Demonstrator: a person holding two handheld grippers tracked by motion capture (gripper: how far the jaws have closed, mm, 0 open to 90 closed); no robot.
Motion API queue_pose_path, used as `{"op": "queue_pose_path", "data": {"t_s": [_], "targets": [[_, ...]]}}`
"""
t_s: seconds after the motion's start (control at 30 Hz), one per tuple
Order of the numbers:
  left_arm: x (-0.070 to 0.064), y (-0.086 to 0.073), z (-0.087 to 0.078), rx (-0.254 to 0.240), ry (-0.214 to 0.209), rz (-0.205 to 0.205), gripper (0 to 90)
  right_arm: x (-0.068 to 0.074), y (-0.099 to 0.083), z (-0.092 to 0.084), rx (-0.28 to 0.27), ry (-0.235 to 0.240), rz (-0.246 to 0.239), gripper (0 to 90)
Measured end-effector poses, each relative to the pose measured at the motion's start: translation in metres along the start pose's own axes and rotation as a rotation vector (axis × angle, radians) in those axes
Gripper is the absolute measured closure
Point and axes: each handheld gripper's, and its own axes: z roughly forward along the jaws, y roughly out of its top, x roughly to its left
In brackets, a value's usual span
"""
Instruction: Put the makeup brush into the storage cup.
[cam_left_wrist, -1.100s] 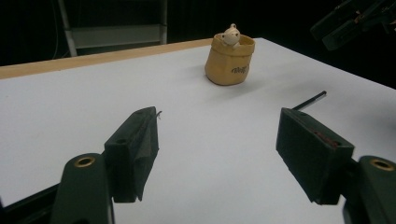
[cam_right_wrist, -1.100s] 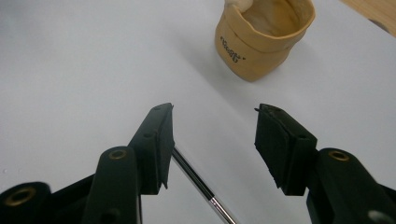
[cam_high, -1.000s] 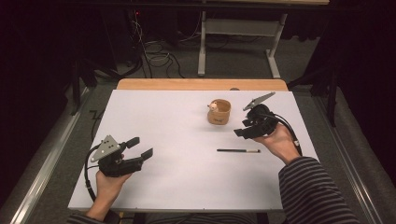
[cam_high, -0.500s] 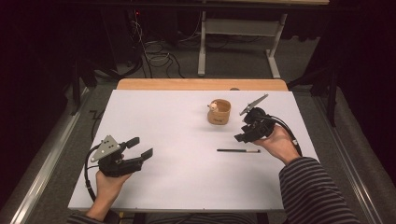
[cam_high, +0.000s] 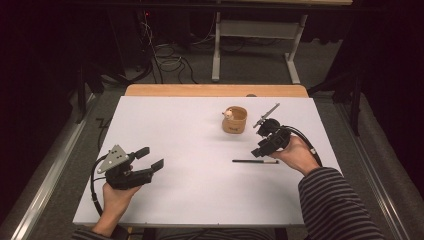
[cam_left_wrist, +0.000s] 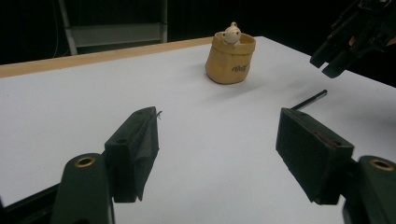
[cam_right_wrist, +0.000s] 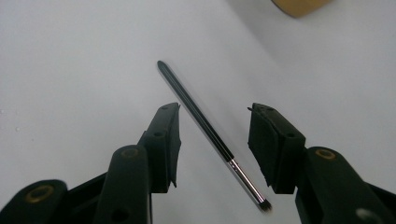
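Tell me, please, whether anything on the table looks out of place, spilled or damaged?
Nothing stands out. The small brush lies flat on the white table, whole, and the tan pot with its little figure stands upright behind it, with no spill. The right gripper hangs open over the brush, its jaws having just been closing.

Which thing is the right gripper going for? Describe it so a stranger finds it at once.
On the white table, look right of centre, in front of the tan cup. There lies a thin black makeup brush, flat, beneath the right gripper. It is the one long, slender thing there, with a silver ferrule.
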Motion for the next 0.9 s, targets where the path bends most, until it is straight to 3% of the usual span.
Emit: {"op": "queue_pose_path", "data": {"t_s": [0.37, 0.9], "targets": [[0.0, 0.0, 0.0, 0.001, 0.0, -0.001, 30.3, -0.002, 0.0, 0.012, 0.082, 0.001, -0.016, 54.1], [0.0, 0.0, 0.0, 0.0, 0.0, -0.001, 30.3, -0.003, 0.0, 0.026, 0.143, -0.003, -0.049, 47.5]]}}
